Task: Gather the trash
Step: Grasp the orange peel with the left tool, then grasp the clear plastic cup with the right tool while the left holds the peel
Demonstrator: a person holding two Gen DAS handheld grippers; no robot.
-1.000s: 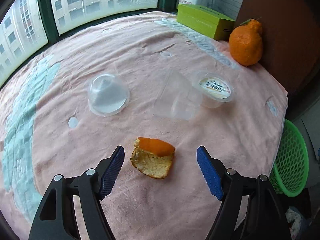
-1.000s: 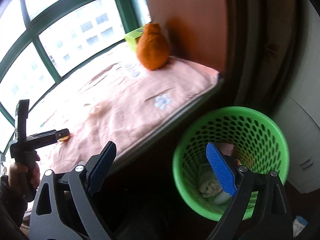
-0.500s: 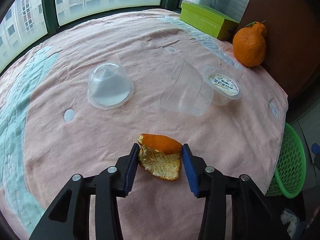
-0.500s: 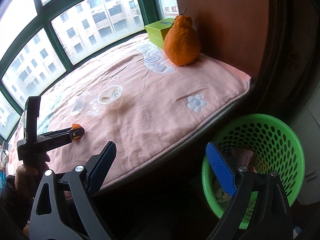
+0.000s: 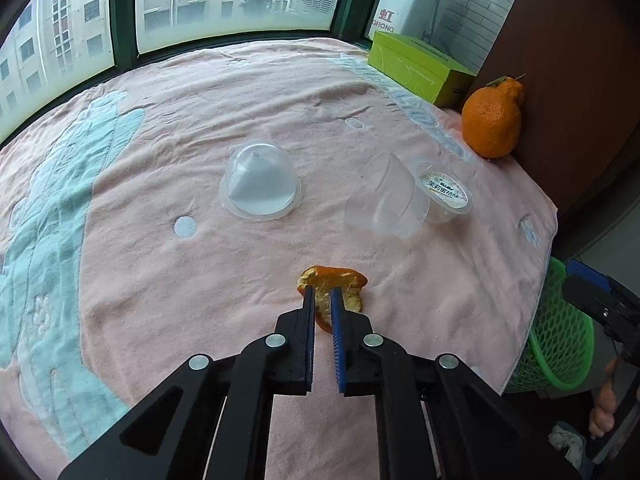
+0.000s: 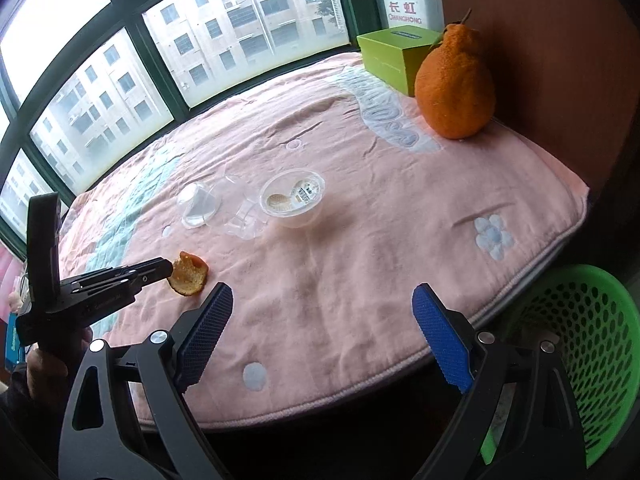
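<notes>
My left gripper (image 5: 322, 294) is shut on a piece of orange peel (image 5: 334, 278) that lies on the pink blanket (image 5: 200, 280); the right wrist view shows the peel (image 6: 190, 276) pinched at the gripper's tip (image 6: 168, 267). My right gripper (image 6: 322, 304) is open and empty above the blanket's near edge. An upturned clear cup (image 5: 260, 182), a clear cup on its side (image 5: 386, 206) and a jelly cup with a printed lid (image 5: 446, 196) lie further back. A green mesh basket (image 6: 580, 352) stands on the floor at the right.
A whole orange fruit (image 6: 456, 88) and a green box (image 6: 392, 56) sit at the back right against a brown wall. Windows run behind the blanket. The basket also shows in the left wrist view (image 5: 560, 328), beside the other gripper.
My left gripper closed on the orange peel. My right gripper swung up from over the basket to face the blanket, still open.
</notes>
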